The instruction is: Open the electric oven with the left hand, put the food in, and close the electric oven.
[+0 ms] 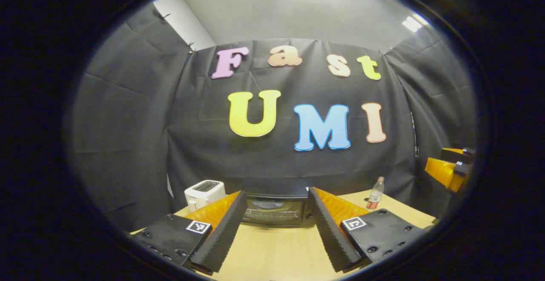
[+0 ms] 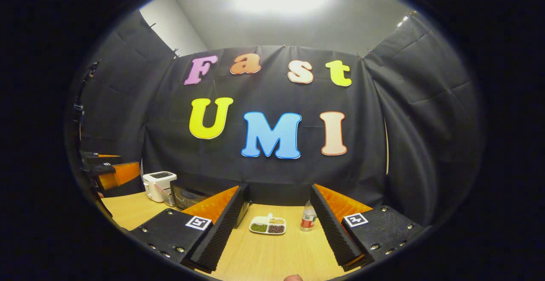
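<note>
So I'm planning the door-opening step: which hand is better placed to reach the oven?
Left. Its open tongs face the closed oven head-on; the right tongs frame the food tray, with the oven off to their left.

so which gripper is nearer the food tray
Right. The right gripper faces the food tray, framed between its open fingers; the left gripper faces the oven instead.
</note>
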`<action>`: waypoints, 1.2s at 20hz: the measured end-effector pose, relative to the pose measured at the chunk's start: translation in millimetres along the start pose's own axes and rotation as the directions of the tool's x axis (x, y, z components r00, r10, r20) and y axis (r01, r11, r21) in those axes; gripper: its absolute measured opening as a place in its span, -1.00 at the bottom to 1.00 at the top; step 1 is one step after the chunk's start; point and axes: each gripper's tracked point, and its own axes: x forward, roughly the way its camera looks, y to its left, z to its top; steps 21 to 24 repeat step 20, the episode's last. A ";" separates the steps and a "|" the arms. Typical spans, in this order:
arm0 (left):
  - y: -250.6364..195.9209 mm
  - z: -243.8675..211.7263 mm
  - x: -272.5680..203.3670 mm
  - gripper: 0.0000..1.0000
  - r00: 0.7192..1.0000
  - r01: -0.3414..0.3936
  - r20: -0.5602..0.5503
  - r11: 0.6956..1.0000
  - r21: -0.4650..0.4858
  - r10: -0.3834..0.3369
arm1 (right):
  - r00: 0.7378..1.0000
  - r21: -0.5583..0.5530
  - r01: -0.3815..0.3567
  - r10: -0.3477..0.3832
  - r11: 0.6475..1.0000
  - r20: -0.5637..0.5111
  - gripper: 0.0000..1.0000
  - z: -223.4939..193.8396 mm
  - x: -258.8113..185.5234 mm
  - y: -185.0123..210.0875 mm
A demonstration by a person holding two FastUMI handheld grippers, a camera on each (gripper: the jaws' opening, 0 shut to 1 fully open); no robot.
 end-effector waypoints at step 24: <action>67.7 26.3 -51.2 1.00 0.999 0.004 0.043 0.999 0.034 -0.005 | 0.998 0.049 0.032 -0.034 0.998 0.048 0.95 37.2 -35.9 43.3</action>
